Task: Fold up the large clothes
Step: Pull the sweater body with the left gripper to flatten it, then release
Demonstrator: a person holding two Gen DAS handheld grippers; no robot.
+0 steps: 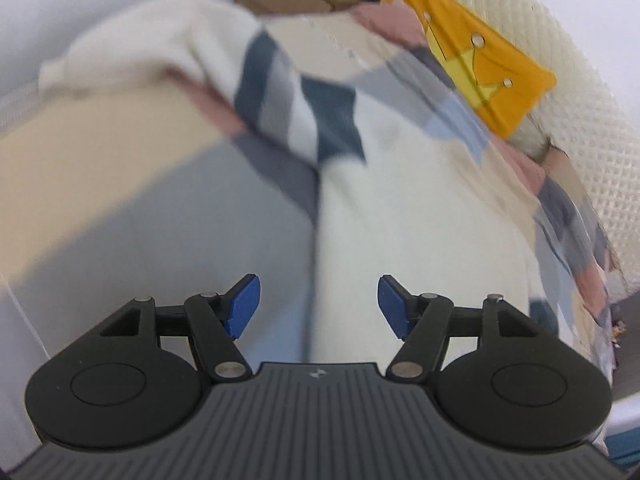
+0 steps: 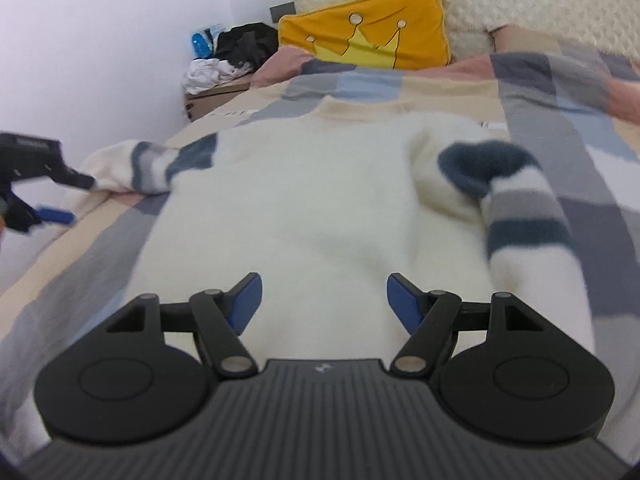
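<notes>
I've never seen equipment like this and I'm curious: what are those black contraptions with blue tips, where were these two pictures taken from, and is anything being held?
No robot here: a person holds a black hand-held gripper in each hand, and each carries a wide-angle camera looking forward along its two blue-padded fingers. One picture comes from the left gripper, the other from the right gripper; in the right view the left one also shows at the far left edge.

Below them a fluffy cream sweater with blue and grey striped sleeves lies on a bed with a patchwork cover in grey, beige, pink and blue. A yellow crown-print pillow leans at the head, and a heap of black and white clothes sits on a cardboard box beside the bed.

Both sets of jaws stand open with nothing between them, so nothing is held.
</notes>
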